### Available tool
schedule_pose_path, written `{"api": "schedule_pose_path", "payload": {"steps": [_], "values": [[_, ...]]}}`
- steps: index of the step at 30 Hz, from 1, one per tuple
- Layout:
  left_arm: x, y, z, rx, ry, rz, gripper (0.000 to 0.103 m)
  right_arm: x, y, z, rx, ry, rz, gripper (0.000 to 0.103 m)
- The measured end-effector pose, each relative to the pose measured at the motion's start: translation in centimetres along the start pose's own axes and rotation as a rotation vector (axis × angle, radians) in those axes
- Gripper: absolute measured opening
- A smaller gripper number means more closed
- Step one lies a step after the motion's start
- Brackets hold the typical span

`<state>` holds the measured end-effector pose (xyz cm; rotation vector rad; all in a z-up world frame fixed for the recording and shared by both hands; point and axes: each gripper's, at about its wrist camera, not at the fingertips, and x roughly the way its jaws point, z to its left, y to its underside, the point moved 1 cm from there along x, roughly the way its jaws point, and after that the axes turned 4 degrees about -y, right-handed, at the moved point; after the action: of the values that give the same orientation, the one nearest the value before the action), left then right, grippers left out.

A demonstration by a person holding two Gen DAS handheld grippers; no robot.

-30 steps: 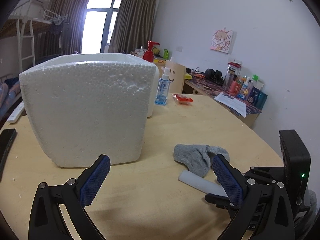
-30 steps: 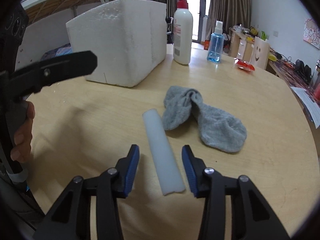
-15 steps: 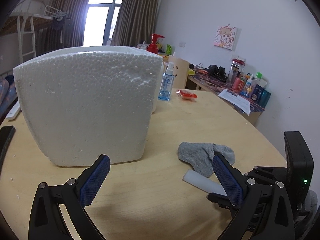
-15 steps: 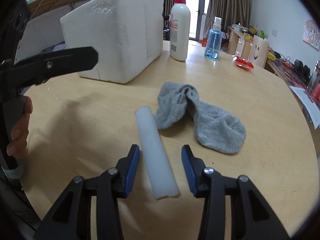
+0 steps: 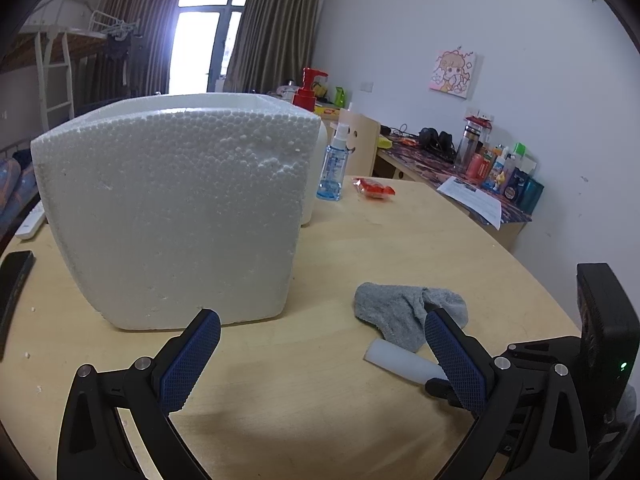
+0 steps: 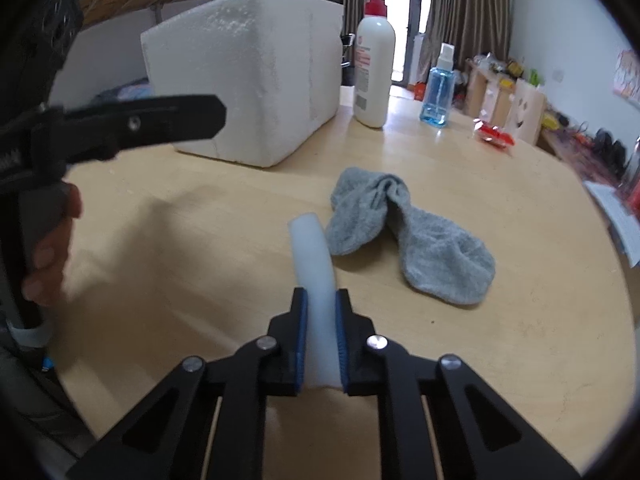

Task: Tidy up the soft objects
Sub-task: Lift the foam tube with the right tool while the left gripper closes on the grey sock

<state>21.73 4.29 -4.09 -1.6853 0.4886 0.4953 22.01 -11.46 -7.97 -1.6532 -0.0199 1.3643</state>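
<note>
A white foam tube (image 6: 314, 256) lies on the round wooden table, and my right gripper (image 6: 321, 320) is shut on its near end. The tube also shows in the left wrist view (image 5: 400, 362), partly behind a finger. A crumpled grey sock (image 6: 412, 240) lies just right of the tube; it also shows in the left wrist view (image 5: 400, 310). A white styrofoam box (image 5: 176, 216) stands ahead of my left gripper (image 5: 320, 360), which is open and empty above the table. The box is at the back left in the right wrist view (image 6: 248, 72).
A white pump bottle (image 6: 374, 68), a blue spray bottle (image 6: 438, 88) and a red packet (image 6: 494, 136) stand beyond the box. A dark phone (image 5: 14, 280) and a remote (image 5: 30, 222) lie at the table's left edge. A cluttered side desk (image 5: 472, 168) is on the right.
My right gripper has closed on the white foam tube; it was open around it before. My left gripper has drifted slightly, still open.
</note>
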Motion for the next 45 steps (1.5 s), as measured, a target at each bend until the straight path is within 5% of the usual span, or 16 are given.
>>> {"api": "schedule_pose_path", "payload": {"steps": [24, 45], "values": [[0.2, -0.4, -5.0, 0.068, 0.024, 0.021, 0.102, -7.3, 1.2, -3.2, 0.120, 0.068, -0.210, 0.016], [6.2, -0.5, -9.5, 0.153, -0.021, 0.116, 0.102, -10.1, 4.6, -7.2, 0.273, 0.149, -0.272, 0.016]]}}
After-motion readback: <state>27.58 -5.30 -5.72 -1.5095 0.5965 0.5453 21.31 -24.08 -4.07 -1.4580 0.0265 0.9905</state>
